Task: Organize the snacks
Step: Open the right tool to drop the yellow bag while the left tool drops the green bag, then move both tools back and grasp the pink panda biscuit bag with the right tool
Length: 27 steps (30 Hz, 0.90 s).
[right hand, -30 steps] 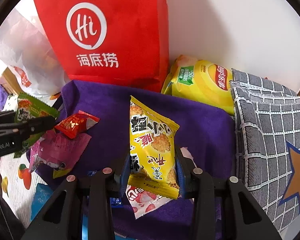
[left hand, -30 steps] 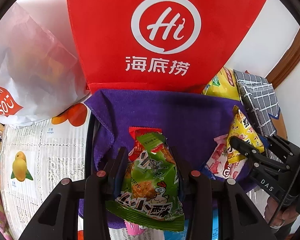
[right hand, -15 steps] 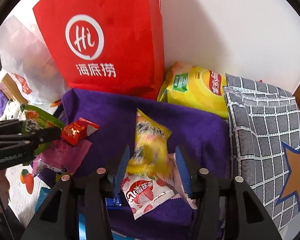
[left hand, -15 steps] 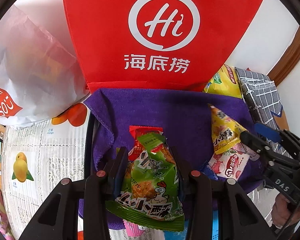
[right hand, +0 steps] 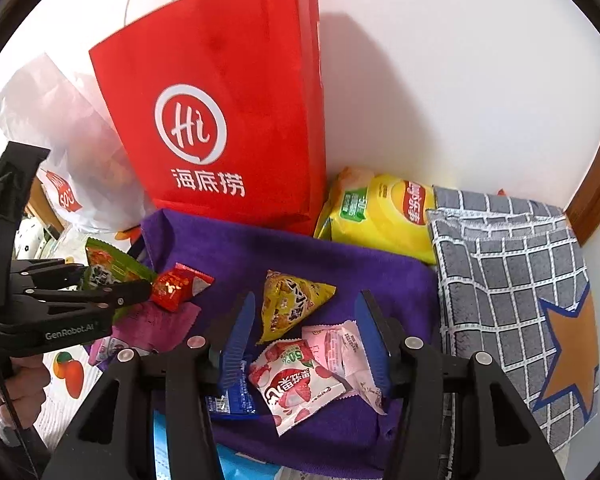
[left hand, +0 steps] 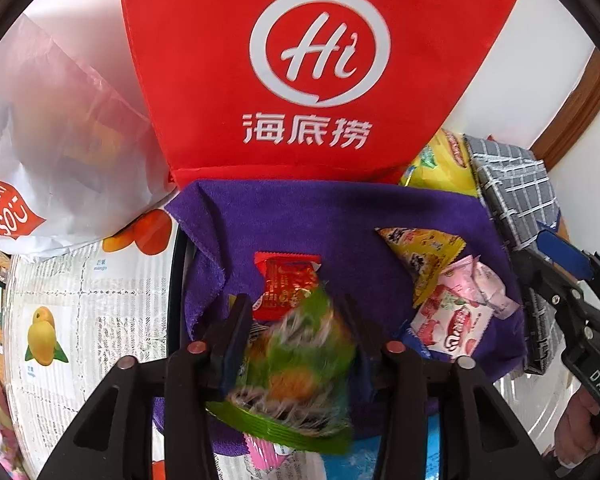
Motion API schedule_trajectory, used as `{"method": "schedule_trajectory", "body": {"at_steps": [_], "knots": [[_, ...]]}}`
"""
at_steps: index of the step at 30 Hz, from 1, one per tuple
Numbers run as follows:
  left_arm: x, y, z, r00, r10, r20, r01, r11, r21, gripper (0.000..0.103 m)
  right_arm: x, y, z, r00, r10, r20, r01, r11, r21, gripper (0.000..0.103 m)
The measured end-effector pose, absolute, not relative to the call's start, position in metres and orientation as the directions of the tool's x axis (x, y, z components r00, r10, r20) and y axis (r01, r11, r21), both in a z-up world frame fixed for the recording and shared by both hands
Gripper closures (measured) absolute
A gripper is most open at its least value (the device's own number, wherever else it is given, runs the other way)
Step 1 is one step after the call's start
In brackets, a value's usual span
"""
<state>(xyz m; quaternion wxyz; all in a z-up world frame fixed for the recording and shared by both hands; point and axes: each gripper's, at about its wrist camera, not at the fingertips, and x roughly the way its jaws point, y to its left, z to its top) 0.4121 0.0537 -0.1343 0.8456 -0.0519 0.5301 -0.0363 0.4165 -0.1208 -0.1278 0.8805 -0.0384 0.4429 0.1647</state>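
— Nearest first: what has the right gripper (right hand: 307,296) got?

— Nothing. Its jaws have just been opening and stand part-way apart over the purple cloth (right hand: 340,256). Below them lie a strawberry packet (right hand: 296,384) and a pale pink packet (right hand: 340,352), overlapping. The yellow packet (right hand: 292,304) lies loose on the cloth just beyond them, near the fingertips but not touched.

— And the left gripper (left hand: 296,308)?

— Its jaws have also just been opening. The green packet (left hand: 296,364) is between them, blurred, and looks loose rather than pinched. A small red packet (left hand: 288,284) lies on the cloth just beyond it.

— Farther back?

— A red paper bag (right hand: 220,120) stands at the cloth's far edge against the wall. A white plastic bag (left hand: 60,140) is to its left. To its right is a yellow crisp bag (right hand: 380,216), and right of that a grey checked cloth (right hand: 508,260).
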Motion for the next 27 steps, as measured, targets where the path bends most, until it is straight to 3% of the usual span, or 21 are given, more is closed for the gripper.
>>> {"method": "schedule_trajectory", "body": {"at_steps": [3,15,27], "knots": [[0.408,0.055,-0.126,0.450,-0.146,-0.881,0.021,0.988,-0.153,0.045,0.410,-0.119,-0.120,0.572,0.254,-0.780,-0.320,0.945,0.073,0.051],[0.381,0.051,-0.079,0.535,-0.217,-0.816,0.084,0.975,-0.205,0.042,0.354,-0.124,-0.100,0.613,0.206,-0.763,-0.269,0.962,0.043,0.048],[0.328,0.043,-0.026,0.627,-0.229,-0.745,0.146,0.974,-0.176,0.036,0.278,-0.170,-0.078,0.625,0.182,-0.759,-0.169,0.981,0.097,0.048]]}}
